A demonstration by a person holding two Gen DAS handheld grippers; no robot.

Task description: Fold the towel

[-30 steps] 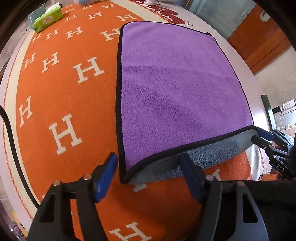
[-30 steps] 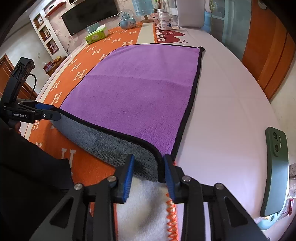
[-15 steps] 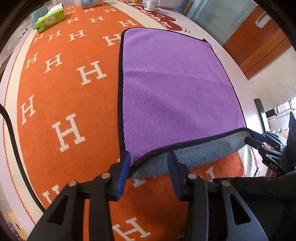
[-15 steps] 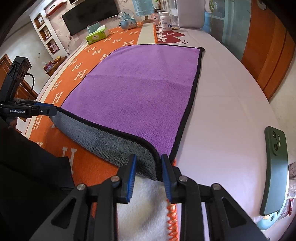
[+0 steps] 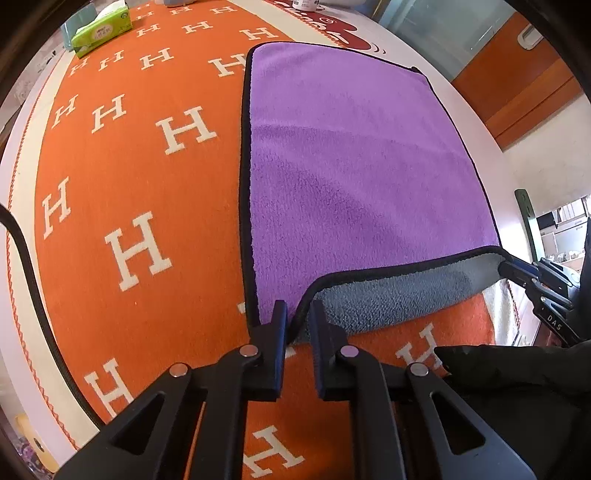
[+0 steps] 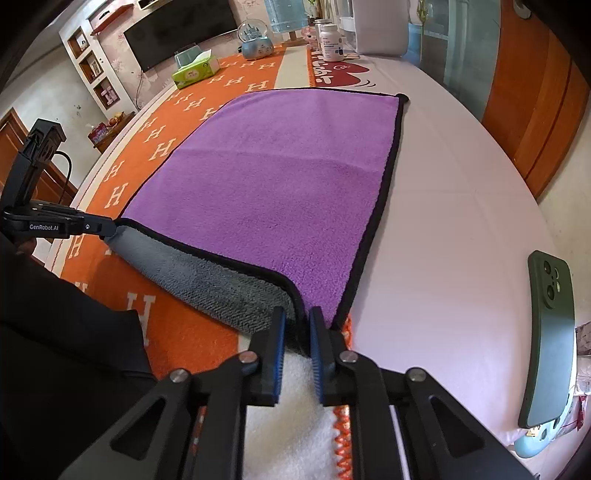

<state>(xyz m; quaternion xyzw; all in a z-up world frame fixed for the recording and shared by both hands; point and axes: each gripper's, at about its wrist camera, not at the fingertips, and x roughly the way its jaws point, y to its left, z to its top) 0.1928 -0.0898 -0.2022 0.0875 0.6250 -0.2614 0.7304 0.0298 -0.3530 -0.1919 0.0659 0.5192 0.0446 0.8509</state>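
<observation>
The bottle [image 5: 305, 3] (label unreadable) is cut off by the top edge.

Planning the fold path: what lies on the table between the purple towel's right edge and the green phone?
Nothing: the right wrist view shows bare white table between the purple towel and green phone.

Purple, grey-backed towel [image 5: 354, 177]; orange H-patterned cloth [image 5: 140, 177].

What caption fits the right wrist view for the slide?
Right claw and left claw pinch the near corners of the purple towel, lifting its grey underside off the orange blanket.
</observation>
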